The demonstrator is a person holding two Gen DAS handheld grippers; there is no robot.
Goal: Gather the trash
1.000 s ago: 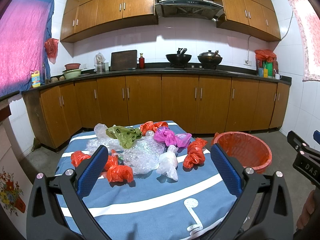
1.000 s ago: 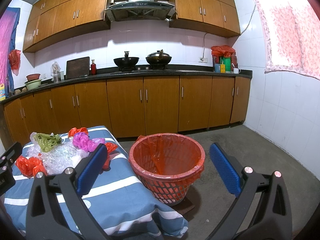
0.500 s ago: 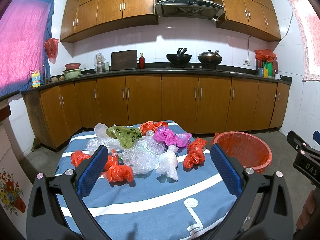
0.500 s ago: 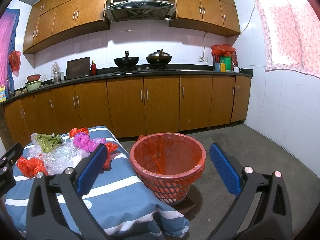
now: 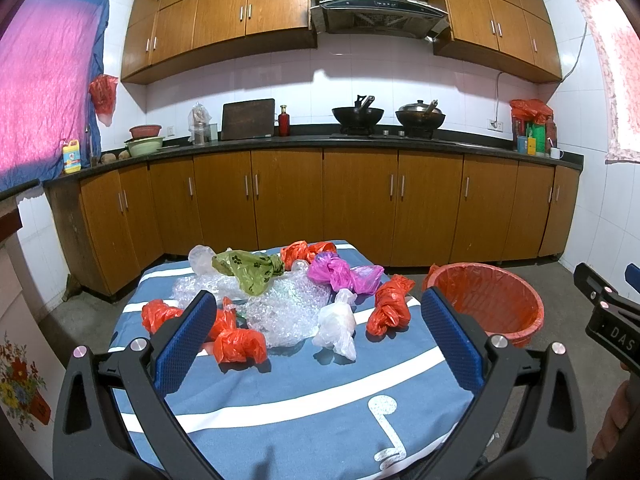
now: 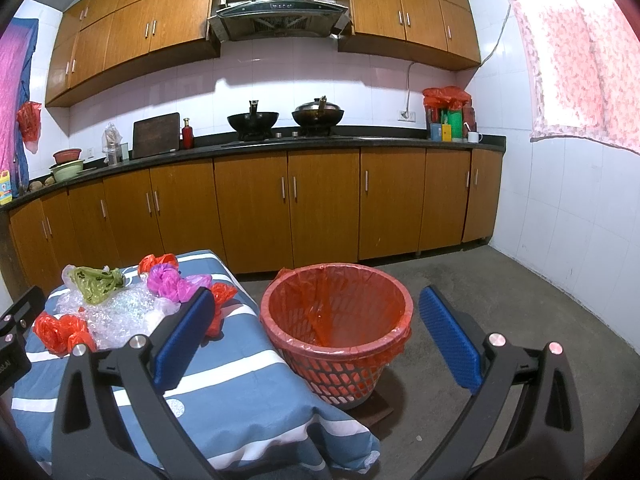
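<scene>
Crumpled plastic bags lie on a table with a blue striped cloth [image 5: 304, 392]: red ones [image 5: 239, 345] [image 5: 389, 305], a white one [image 5: 335, 325], a magenta one [image 5: 340, 272], a green one [image 5: 250, 268] and bubble wrap [image 5: 286, 308]. A red lined waste basket [image 6: 336, 320] stands on the floor right of the table; it also shows in the left wrist view [image 5: 486, 298]. My left gripper [image 5: 316, 332] is open above the table's near side, empty. My right gripper [image 6: 316, 336] is open and empty, in front of the basket.
Wooden cabinets [image 5: 360, 200] and a dark counter with woks [image 5: 358, 114] run along the back wall. Grey floor [image 6: 500, 300] lies to the right of the basket. A white tiled wall [image 6: 580, 220] is at the far right.
</scene>
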